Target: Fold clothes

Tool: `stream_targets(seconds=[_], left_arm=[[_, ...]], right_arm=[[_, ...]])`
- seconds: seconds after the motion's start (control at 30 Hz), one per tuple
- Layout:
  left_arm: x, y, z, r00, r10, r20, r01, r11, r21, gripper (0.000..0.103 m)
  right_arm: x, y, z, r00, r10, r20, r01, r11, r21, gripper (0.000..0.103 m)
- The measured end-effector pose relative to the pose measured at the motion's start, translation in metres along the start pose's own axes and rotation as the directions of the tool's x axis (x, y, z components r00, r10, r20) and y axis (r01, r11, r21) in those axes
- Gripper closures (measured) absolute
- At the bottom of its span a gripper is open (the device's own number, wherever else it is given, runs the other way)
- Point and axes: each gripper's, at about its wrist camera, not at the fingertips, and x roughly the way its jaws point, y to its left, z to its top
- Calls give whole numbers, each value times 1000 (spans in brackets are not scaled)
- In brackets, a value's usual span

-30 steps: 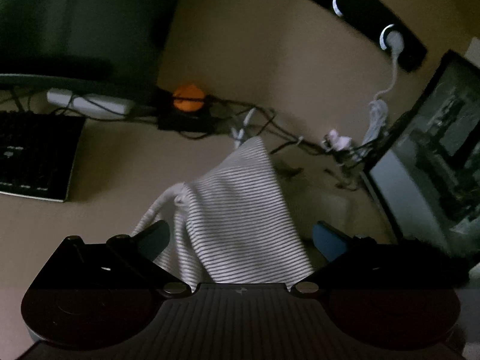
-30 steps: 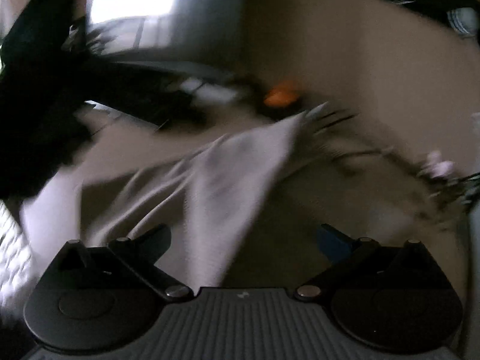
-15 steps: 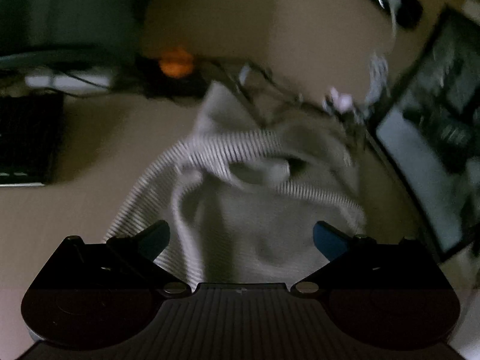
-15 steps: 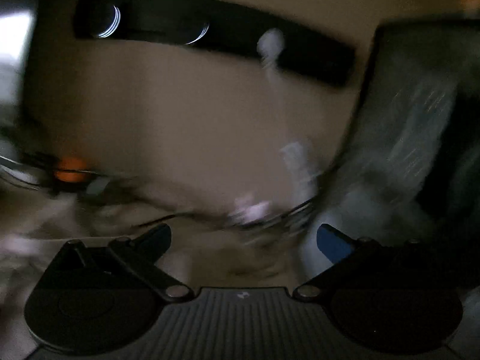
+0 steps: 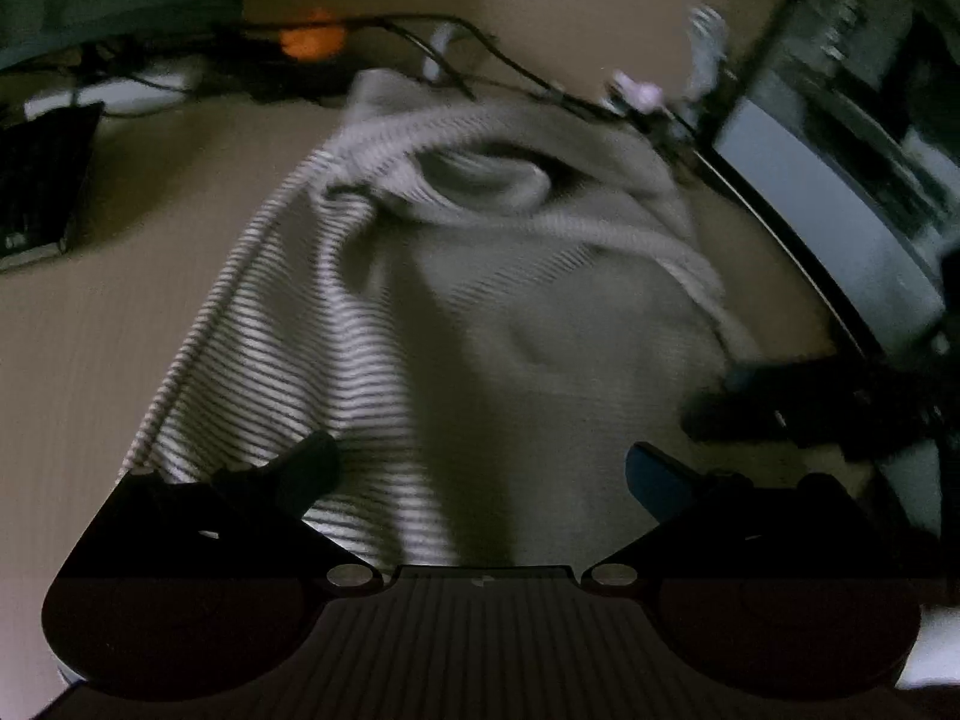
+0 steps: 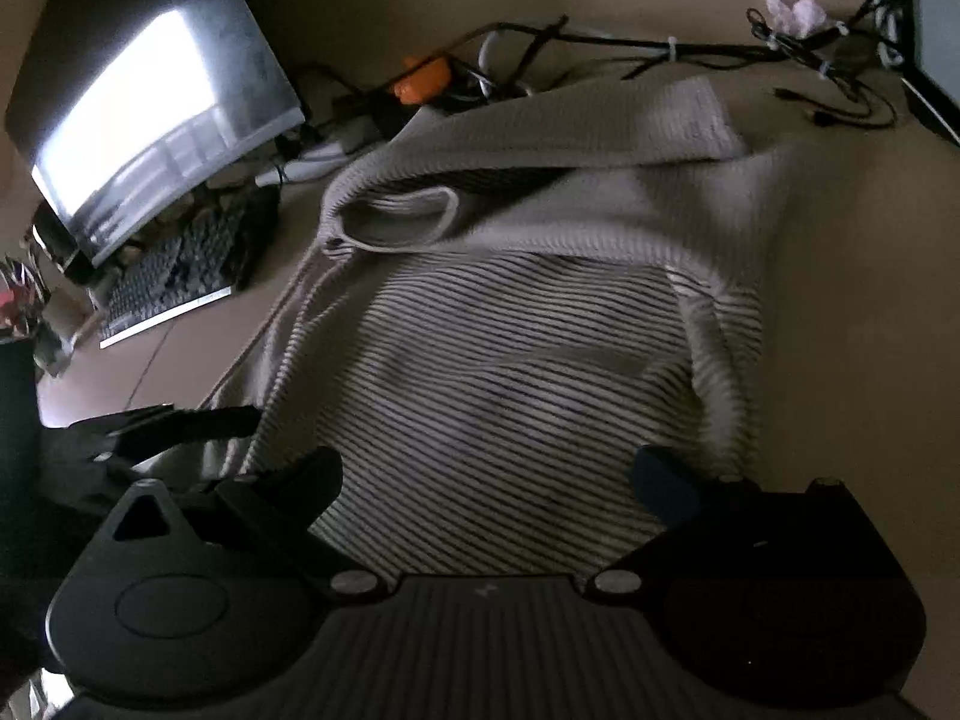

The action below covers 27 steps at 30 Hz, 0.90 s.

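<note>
Two claws, both spread wide, nothing between the fingers.

Left wrist view: left claw (image 5: 480,474) hangs low over the shirt (image 5: 480,312). One second ago the shirt hung lifted as a narrow draped strip; now it is spread on the table (image 5: 120,312), collar up, a loose band thrown across its top. Right claw (image 5: 780,402) sits at the shirt's right edge.

Right wrist view: right claw (image 6: 486,480) is over the shirt (image 6: 510,372), near the hem. Blur gone; keyboard (image 6: 180,270) and cables (image 6: 690,51) lie beyond.

Judgement: shirt released, laid out with upper part doubled over; folds not finished.
</note>
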Motion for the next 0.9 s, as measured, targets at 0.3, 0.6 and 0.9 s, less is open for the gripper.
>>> stream_targets(seconds=[0.3, 0.6, 0.9], left_arm=[[-37, -41, -27, 988, -139, -72, 141, 990, 28, 0], [13, -82, 59, 945, 244, 219, -315, 863, 395, 0], [-10, 17, 104, 678, 656, 332, -709, 703, 58, 0]], right_arm=[[-23, 3, -36, 990, -131, -53, 122, 982, -142, 0], [-17, 15, -46, 979, -201, -29, 189, 955, -228, 0], [-7, 28, -46, 963, -267, -22, 252, 931, -264, 0]])
